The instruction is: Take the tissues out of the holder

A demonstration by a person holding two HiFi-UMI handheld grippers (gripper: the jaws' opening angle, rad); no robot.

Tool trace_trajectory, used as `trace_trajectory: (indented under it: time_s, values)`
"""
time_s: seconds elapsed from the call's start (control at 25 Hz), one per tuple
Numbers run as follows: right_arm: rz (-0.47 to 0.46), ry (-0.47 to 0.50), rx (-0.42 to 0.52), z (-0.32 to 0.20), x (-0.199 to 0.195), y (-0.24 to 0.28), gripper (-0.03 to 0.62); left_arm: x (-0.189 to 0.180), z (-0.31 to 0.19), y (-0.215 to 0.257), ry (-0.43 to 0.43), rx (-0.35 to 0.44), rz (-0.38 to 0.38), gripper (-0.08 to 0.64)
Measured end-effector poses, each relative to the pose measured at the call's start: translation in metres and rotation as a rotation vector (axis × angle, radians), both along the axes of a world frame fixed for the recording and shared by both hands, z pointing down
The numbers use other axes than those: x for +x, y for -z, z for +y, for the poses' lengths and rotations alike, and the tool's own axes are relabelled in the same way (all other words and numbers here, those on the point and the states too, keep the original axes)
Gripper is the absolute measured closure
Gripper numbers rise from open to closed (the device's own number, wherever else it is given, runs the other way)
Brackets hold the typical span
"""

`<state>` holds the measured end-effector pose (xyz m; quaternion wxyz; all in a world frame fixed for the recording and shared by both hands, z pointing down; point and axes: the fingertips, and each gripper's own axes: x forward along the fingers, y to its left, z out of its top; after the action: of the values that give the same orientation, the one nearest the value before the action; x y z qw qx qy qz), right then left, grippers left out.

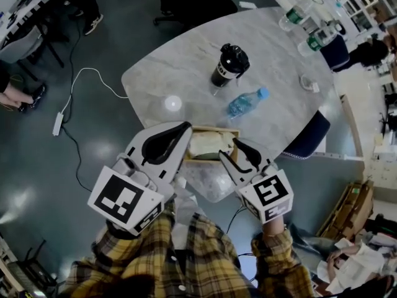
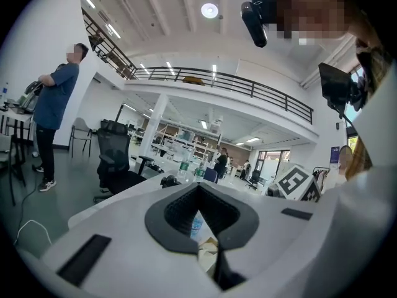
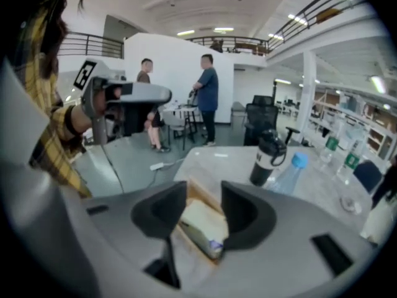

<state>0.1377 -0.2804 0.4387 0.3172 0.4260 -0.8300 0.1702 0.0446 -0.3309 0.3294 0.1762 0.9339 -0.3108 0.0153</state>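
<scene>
R claw (image 3: 204, 196) released above soft tissue pack (image 3: 201, 225) in wood holder (image 1: 217, 129); L claw (image 2: 198, 191) clenched.

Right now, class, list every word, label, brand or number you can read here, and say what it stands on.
Nothing here is readable.
Black tumbler: white band with dark print, too blurred to read.
Green-labelled bottle: label too small.
Tissue pack: small dark mark at one end, blurred.
Left marker cube and right marker cube: black-and-white square patterns, no letters.
</scene>
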Motion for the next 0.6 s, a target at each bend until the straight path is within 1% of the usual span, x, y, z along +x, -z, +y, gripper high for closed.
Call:
trace_trajectory:
  time_s: [0.08, 0.24, 0.32, 0.44, 0.6]
  values:
    - [0.024, 0.041, -0.03, -0.001, -0.002, -0.015, 0.436, -0.002, 0.0, -0.006, 0.009, -0.014, -0.004, 0.543]
    - [0.036, 0.128, -0.13, 0.005, -0.008, -0.048, 0.436, -0.006, 0.002, -0.018, 0.033, -0.08, -0.004, 0.543]
    - [0.056, 0.169, -0.172, 0.006, -0.01, -0.065, 0.436, -0.008, 0.002, -0.024, 0.037, -0.097, -0.005, 0.543]
    - [0.119, 0.245, -0.246, 0.009, -0.007, -0.095, 0.436, -0.007, 0.002, -0.033, 0.034, -0.107, -0.007, 0.542]
    - [0.247, 0.378, -0.328, 0.016, -0.004, -0.131, 0.436, -0.009, 0.002, -0.043, 0.047, -0.131, 0.0, 0.542]
